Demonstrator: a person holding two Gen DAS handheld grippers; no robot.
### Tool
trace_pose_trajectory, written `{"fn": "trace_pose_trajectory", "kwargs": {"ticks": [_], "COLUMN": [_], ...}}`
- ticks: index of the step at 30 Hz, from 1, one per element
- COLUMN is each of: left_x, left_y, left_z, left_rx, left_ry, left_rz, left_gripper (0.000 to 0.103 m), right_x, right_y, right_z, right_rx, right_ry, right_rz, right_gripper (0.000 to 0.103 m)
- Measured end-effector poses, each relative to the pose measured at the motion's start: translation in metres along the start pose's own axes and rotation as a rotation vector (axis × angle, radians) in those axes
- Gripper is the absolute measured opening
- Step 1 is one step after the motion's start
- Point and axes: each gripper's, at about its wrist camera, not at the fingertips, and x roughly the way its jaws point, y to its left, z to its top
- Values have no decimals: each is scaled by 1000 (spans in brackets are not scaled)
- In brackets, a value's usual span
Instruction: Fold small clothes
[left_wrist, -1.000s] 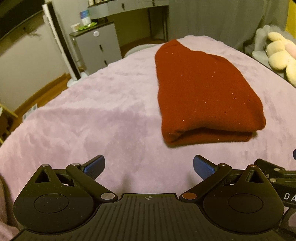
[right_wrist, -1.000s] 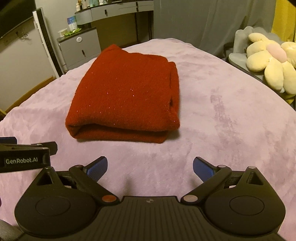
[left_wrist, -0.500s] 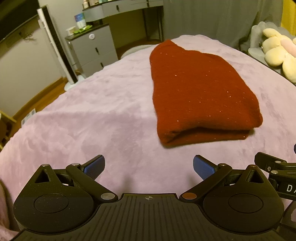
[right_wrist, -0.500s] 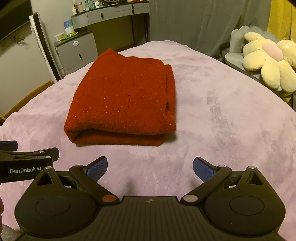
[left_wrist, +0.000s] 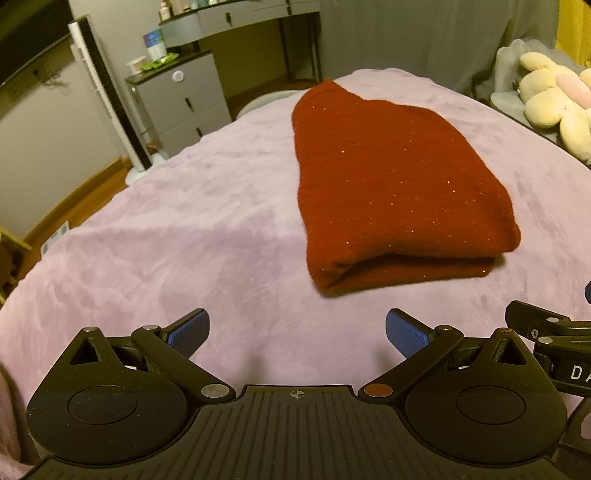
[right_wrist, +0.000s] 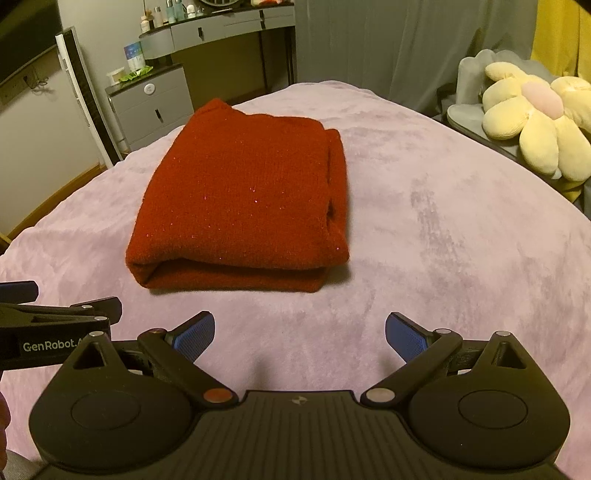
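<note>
**A:** Sweater status check: the dark red knit (with tiny sparkly flecks in it) is lying folded into a thick rectangle on the lilac blanket, pretty much mid-bed. From the right wrist view the sweater shows its folded layers along the near edge and down its right side.

**B:** And the claws? Anything holding it?

**A:** Nope. Left gripper has its blue pads spread wide apart, nothing between them, just blanket underneath. Right gripper is the same, blue fingertips apart and empty. Both sit on the near side of the sweater, clear of it, not touching the fabric.

**B:** Are they close to each other?

**A:** Side by side. The left one pokes into the right camera's left edge, with "GenRobot" lettering on it, and part of the right one shows at the right edge of the left camera.

**B:** What's around the bed?

**A:** Grey drawer cabinet past the far-left corner with a few small items on top, I think a box and something green, but it's too small to be sure. Grey desk behind that with some bottles. Tall white tower fan near the wall on the left. Grey curtain at the back, and a big yellow flower-shaped plush with a pink centre sitting on a grey chair off to the right.
</note>
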Motion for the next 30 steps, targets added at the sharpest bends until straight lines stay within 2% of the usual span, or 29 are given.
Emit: {"fn": "trace_pose_trajectory", "kwargs": {"ticks": [30], "left_x": [1], "left_y": [-2], "left_z": [0], "left_rx": [12], "left_ry": [-6], "left_rz": [-4], "left_gripper": [103], "right_x": [1], "right_y": [-4], "right_z": [1], "right_rx": [14], "right_ry": [-2], "right_rz": [0], "right_gripper": [99]}}
